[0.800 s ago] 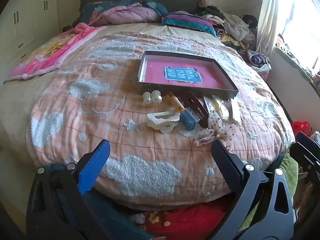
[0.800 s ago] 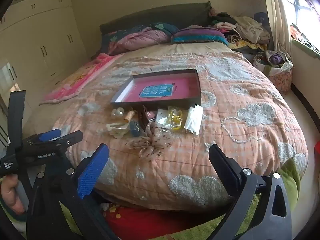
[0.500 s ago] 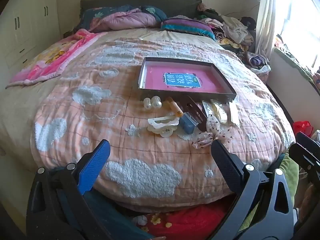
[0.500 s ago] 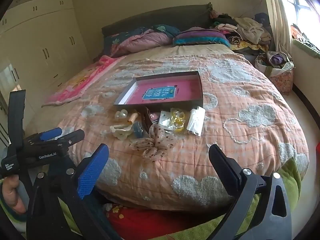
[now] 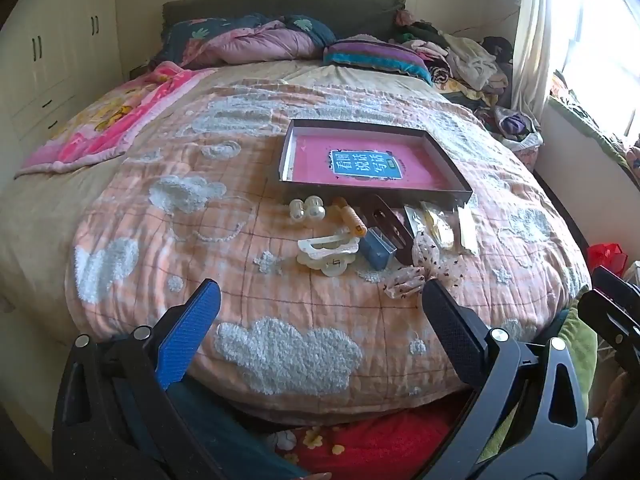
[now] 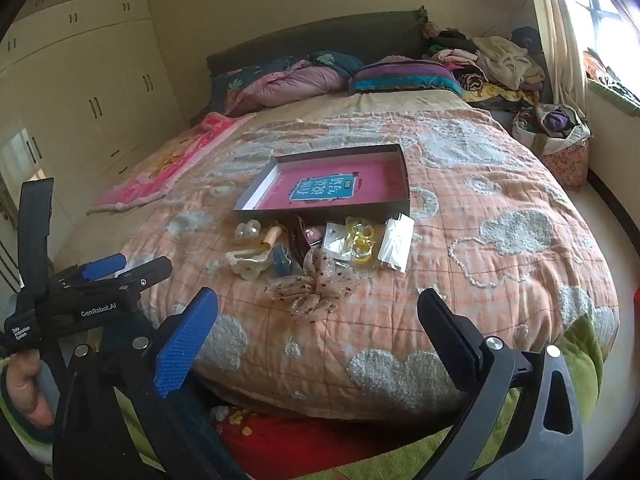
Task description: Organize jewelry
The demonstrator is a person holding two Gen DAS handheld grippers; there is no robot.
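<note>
A shallow dark box (image 5: 362, 195) (image 6: 405, 178) with a pink bottom lies open on the bed. In front of it lies a small heap: two pearl balls (image 5: 307, 209) (image 6: 248, 229), a white hair claw (image 5: 329, 251) (image 6: 248, 261), an orange tube (image 5: 352, 219), a blue box (image 5: 375, 249), a dotted bow (image 5: 420, 268) (image 6: 316, 284), and clear packets (image 5: 438, 226) (image 6: 358, 240). My left gripper (image 5: 320, 294) and right gripper (image 6: 318, 298) are both open and empty, held off the near end of the bed, apart from the heap.
The bed has a peach quilt with white clouds (image 5: 288, 348). Pillows and a folded duvet (image 5: 260, 40) lie at the head. Piled clothes (image 6: 500, 64) and a bag (image 6: 560, 132) stand at the right by the window. Wardrobes (image 6: 80, 92) line the left wall.
Both grippers have risen or tilted slightly, so the bed sits a little lower in both views. Nothing on the bed has moved. Both grippers stay open.
</note>
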